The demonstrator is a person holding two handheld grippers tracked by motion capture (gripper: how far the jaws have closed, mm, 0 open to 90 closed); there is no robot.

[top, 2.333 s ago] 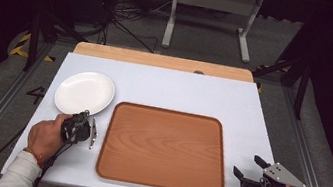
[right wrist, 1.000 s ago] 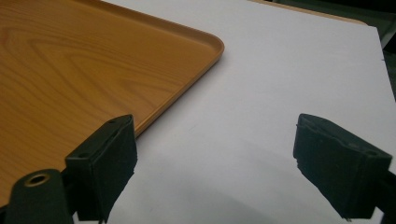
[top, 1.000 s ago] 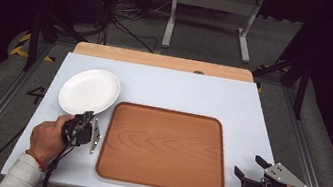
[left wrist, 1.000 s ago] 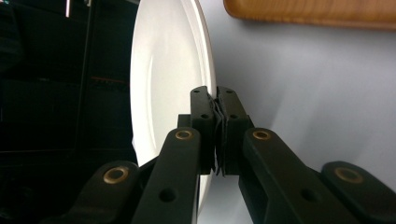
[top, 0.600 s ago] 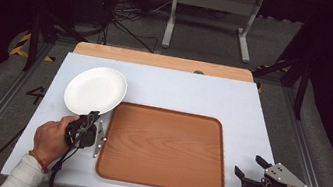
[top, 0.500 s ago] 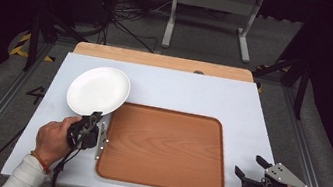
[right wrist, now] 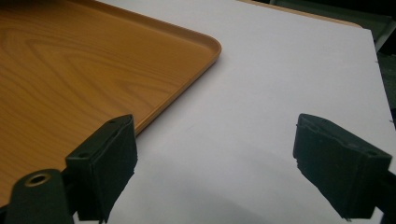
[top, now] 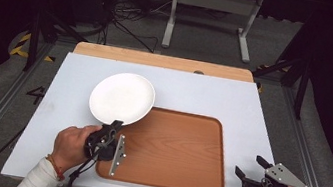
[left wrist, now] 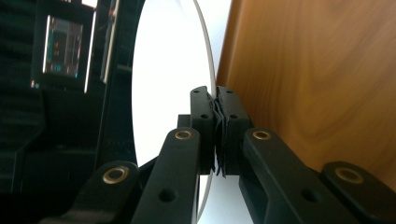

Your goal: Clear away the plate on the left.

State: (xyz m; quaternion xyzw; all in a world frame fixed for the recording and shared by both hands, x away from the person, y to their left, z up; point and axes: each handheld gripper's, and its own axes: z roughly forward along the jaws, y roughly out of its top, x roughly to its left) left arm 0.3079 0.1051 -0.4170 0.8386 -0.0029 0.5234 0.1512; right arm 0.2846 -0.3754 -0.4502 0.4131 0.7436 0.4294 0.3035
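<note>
A white round plate (top: 122,97) is lifted off the white table, its right edge over the near-left corner of the wooden tray (top: 180,156). My left gripper (top: 115,126) is shut on the plate's near rim. In the left gripper view the two black jaws pinch the thin rim of the plate (left wrist: 163,93), with the tray (left wrist: 317,79) to the right. My right gripper (top: 251,169) rests open at the table's front right corner, beside the tray. In the right gripper view the open gripper (right wrist: 215,158) has bare table between its jaws and the tray (right wrist: 70,70) at left.
The white table top (top: 205,94) has a wooden strip (top: 159,61) along its far edge. Beyond it on the dark floor stand a metal frame (top: 212,14) and loose cables (top: 124,26). Aluminium rails run along both sides of the table.
The left gripper has carried the plate up and to the right, from the table left of the tray to partly over the tray's corner. The right gripper has stayed put.
</note>
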